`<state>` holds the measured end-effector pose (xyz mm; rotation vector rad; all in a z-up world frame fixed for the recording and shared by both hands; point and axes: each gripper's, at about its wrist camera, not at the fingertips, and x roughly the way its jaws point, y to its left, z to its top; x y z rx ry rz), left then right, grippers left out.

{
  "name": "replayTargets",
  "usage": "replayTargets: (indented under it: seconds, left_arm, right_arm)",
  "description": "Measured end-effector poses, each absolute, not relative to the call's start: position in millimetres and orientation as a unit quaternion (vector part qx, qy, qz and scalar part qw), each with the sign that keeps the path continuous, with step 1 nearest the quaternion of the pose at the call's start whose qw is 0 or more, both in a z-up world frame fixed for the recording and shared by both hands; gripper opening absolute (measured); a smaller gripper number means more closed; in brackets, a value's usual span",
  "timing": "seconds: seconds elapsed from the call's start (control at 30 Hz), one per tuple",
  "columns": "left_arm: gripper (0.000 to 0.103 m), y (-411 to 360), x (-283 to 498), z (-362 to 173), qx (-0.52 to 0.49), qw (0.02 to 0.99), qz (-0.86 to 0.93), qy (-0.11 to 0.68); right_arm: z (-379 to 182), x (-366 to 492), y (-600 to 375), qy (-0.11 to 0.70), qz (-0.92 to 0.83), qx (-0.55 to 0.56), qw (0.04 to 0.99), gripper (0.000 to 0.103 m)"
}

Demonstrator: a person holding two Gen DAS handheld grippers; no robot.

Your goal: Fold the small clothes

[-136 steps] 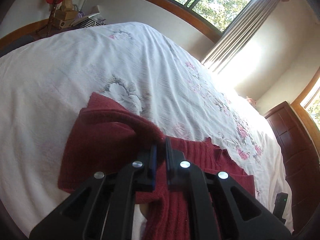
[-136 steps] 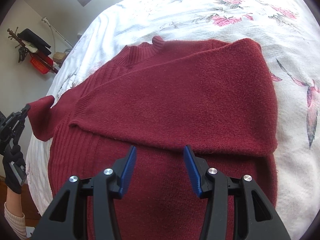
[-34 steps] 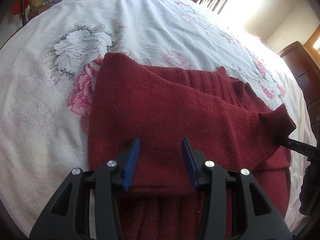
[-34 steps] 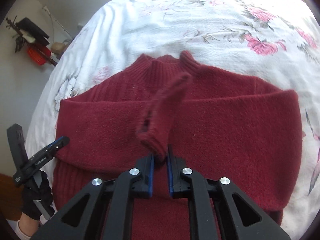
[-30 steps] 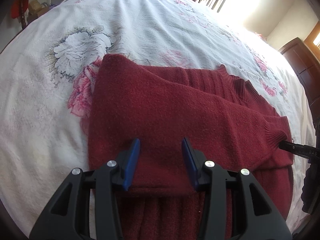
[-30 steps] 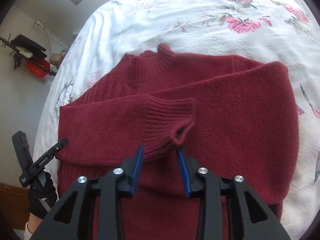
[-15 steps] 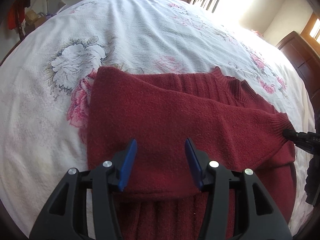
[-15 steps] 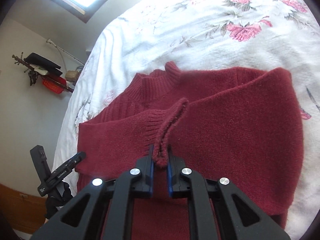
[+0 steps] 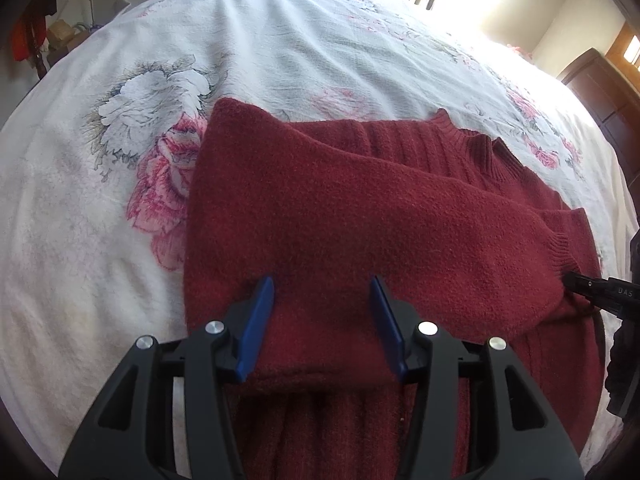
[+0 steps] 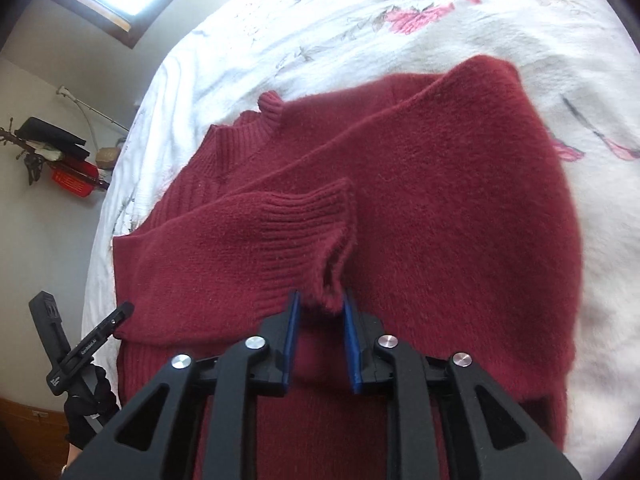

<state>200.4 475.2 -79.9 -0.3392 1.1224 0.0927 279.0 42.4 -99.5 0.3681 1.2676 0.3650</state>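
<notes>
A dark red sweater (image 9: pixel 360 216) is spread on a bed covered by a white floral bedspread (image 9: pixel 248 40), both sleeves laid across its body. The left gripper (image 9: pixel 322 320) is held above the folded left side with its fingers released and nothing between them. The right gripper (image 10: pixel 320 322) is parted around the ribbed cuff (image 10: pixel 308 232), whose corner hangs loosely between the blue fingers (image 10: pixel 291 332)

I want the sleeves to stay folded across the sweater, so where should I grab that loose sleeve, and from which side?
Best by the ribbed cuff: it is the sleeve's free end, lying across the red sweater, its corner between the right gripper's parted fingers. Come from the hem side, pinching only that corner, not the layers beneath.
</notes>
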Motion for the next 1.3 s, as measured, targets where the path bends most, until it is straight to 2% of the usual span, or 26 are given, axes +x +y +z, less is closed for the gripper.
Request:
replayTargets:
  seconds: [0.03, 0.13, 0.4, 0.57, 0.77, 1.3]
  left_arm:
    - [0.050, 473.9, 187.1, -71.6, -0.161, 0.836, 0.040, 0.522]
    - [0.061, 469.2, 133.4, -50.8, -0.161, 0.841, 0.033, 0.516]
    - [0.064, 461.2, -30.9, -36.5, -0.168, 0.812, 0.056, 0.556]
    - [0.064, 460.4, -100.6, -40.8, -0.166, 0.789, 0.059, 0.588]
    - [0.064, 462.0, -133.1, -48.4, -0.180, 0.775, 0.060, 0.602]
    - [0.065, 462.1, -105.8, -76.1, -0.232, 0.753, 0.047, 0.614]
  right_arm:
    - [-89.0, 263.2, 37.1, 0.574, 0.173, 0.167, 0.783, 0.036]
    - [-64.6, 196.9, 20.4, 0.555, 0.192, 0.160, 0.793, 0.046]
    - [-49.4, 4.8, -34.6, 0.586, 0.161, 0.145, 0.781, 0.053]
    - [-44.5, -66.9, -72.9, 0.599, 0.137, 0.163, 0.772, 0.060]
    - [-53.5, -93.8, -100.3, 0.610, 0.118, 0.183, 0.762, 0.062]
    - [-101.3, -57.2, -93.2, 0.636, 0.141, 0.220, 0.726, 0.062]
